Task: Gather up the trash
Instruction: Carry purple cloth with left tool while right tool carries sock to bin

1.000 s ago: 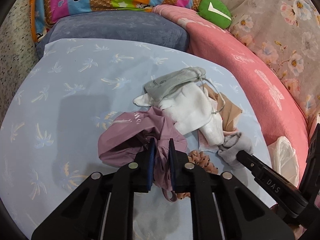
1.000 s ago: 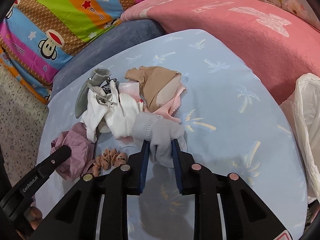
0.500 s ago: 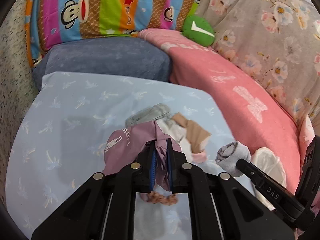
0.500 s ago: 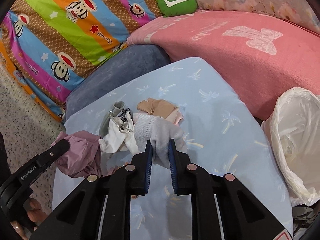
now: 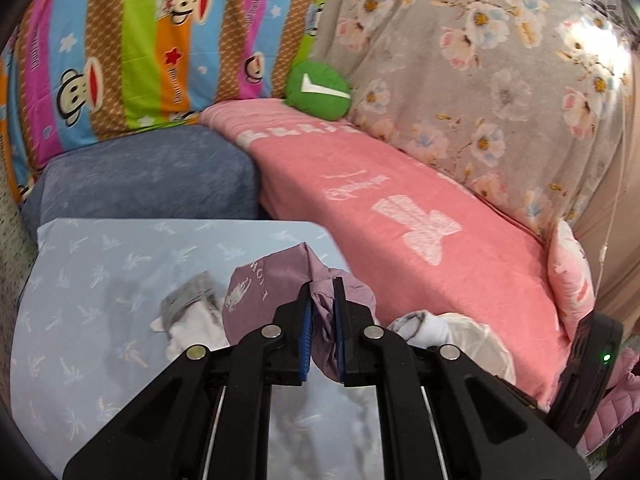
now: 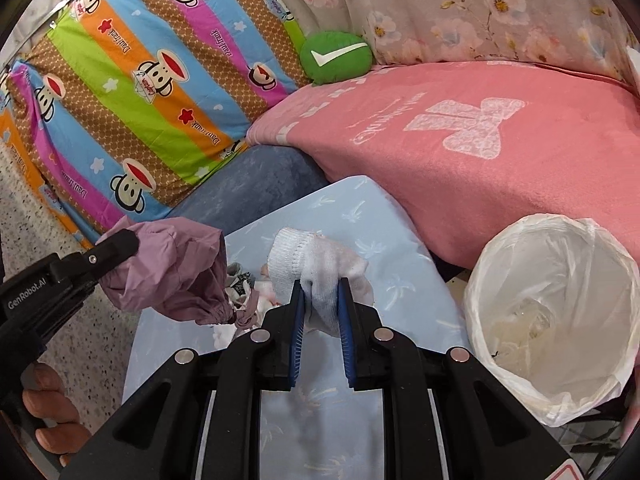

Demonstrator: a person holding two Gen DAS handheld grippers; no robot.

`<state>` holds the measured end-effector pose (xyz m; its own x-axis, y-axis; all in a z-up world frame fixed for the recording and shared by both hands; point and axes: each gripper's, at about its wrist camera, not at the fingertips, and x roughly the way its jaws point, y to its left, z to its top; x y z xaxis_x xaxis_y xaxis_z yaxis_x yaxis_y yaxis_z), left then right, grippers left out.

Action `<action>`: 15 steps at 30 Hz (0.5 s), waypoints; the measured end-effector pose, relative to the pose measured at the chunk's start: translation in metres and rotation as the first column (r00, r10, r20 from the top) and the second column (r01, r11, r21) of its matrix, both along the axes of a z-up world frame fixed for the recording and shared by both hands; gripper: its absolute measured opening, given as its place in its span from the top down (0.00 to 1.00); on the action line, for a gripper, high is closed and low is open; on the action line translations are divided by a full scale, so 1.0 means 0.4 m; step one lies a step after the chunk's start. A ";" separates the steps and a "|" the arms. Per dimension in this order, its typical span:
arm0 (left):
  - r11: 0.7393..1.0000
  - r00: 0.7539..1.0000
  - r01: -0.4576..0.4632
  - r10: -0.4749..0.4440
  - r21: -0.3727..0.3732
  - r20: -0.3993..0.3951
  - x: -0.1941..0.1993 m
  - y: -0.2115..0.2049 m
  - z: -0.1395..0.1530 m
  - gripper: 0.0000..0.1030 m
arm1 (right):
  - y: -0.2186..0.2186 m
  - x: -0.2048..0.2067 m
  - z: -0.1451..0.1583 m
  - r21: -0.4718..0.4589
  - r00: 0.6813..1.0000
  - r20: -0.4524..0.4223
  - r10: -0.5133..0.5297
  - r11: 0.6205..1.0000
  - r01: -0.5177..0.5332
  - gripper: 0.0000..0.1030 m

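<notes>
Both grippers are loaded and lifted off the table (image 6: 400,240). The left gripper (image 5: 320,320) has its fingers clamped on a mauve cloth (image 5: 260,300); the right gripper (image 6: 320,312) pinches a white glove (image 6: 316,264). Nothing from this pair is binned yet: the lined bin (image 6: 560,304) at near right holds, as far as I can tell, only scraps. A few rags (image 5: 192,312) wait on the table.

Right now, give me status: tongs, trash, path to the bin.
Left tongs shut on purple cloth. Right tongs shut on white sock. Both loads off the blue table. Lined bin open to the right, nothing in the way.
</notes>
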<state>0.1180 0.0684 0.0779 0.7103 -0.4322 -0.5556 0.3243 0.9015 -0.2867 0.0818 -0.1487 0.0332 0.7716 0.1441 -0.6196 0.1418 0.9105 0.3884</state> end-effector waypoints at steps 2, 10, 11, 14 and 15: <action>1.000 1.000 0.026 -0.025 -0.003 0.010 -0.006 -0.034 0.013 0.91 | -0.029 -0.015 0.009 0.002 1.000 0.010 -0.020 1.000 0.020 0.85; 0.988 0.988 0.152 -0.153 0.010 0.026 -0.035 -0.203 0.036 0.91 | -0.183 -0.092 0.030 -0.003 0.991 0.031 -0.129 0.992 0.129 0.85; 0.986 0.985 0.169 -0.169 0.010 0.024 -0.040 -0.219 0.036 0.91 | -0.207 -0.105 0.029 -0.002 0.989 0.030 -0.146 0.989 0.146 0.85; 0.976 0.976 0.218 -0.218 0.011 0.017 -0.056 -0.280 0.032 0.91 | -0.271 -0.141 0.020 0.003 0.981 0.027 -0.194 0.981 0.194 0.85; 0.972 0.972 0.234 -0.234 0.009 0.014 -0.060 -0.297 0.031 0.91 | -0.289 -0.151 0.016 0.003 0.978 0.024 -0.208 0.978 0.208 0.85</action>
